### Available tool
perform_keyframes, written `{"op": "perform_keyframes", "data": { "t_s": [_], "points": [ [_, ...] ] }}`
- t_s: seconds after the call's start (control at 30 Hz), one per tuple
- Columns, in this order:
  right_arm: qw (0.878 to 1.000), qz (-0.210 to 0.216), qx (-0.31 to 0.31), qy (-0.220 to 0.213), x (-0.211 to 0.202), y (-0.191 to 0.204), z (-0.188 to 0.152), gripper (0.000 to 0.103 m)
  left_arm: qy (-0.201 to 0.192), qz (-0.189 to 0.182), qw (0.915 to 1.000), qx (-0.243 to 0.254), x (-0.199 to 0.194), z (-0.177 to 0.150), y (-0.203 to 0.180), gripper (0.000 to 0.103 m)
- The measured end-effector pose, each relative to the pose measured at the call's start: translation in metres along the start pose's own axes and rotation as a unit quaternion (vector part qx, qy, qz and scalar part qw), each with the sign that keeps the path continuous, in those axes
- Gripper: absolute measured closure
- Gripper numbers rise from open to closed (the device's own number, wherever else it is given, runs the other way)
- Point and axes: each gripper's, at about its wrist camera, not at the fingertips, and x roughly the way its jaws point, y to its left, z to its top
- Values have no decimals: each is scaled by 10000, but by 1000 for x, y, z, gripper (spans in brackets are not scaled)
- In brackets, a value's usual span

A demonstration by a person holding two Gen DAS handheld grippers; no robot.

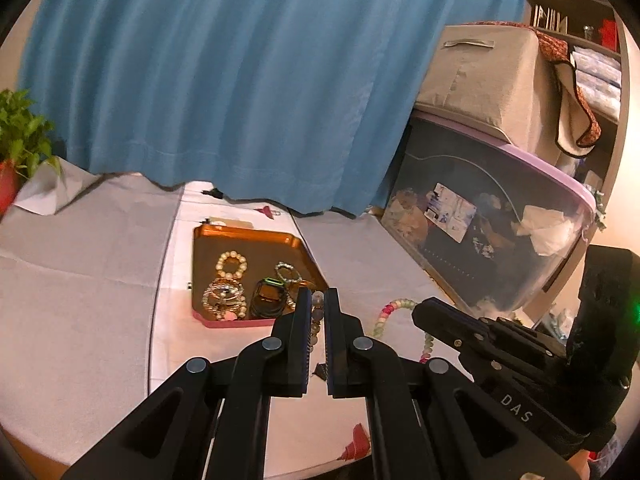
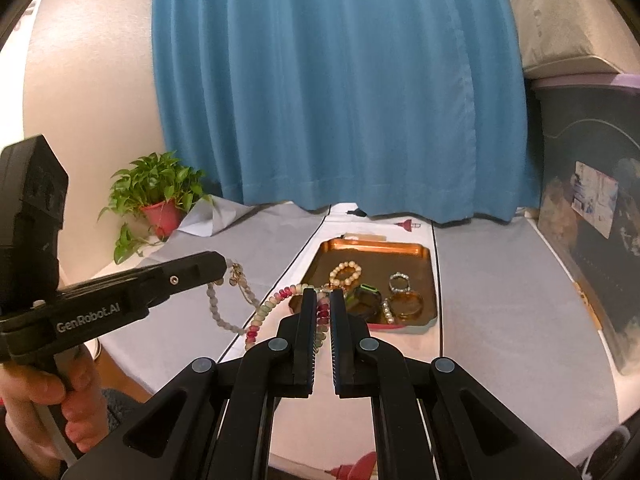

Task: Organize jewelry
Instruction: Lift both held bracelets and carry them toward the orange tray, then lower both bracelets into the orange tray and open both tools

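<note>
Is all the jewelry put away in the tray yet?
Not yet. A pearl bracelet, rings and an amber bangle already lie in the copper tray. The left gripper holds a grey bead necklace, the right gripper a pink-green one. Both need placing.

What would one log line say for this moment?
left gripper: shut on grey bead necklace | right gripper: shut on pink-green bead necklace | tray: bracelets inside

Blue curtain (image 2: pixel 340 88), potted plant (image 2: pixel 156 196), lidded storage bin (image 1: pixel 492 232), grey fabric box (image 1: pixel 484 80) on top.

Warm, dim light; fisheye-warped edges
</note>
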Motion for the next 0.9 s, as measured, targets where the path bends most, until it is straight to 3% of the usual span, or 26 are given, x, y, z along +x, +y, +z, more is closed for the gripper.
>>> {"op": "perform_keyframes", "data": {
  "t_s": [0.33,0.6,0.9],
  "points": [
    [9996,144,91,-213,38,-19,31,96,-8,121,9997,195,46,28,19,99],
    [9984,153,93,-530,79,-41,74,96,-348,63,9985,417,67,70,28,99],
    [9983,130,99,-565,124,-65,80,96,-433,-53,9981,438,101,80,35,99]
  ]
}}
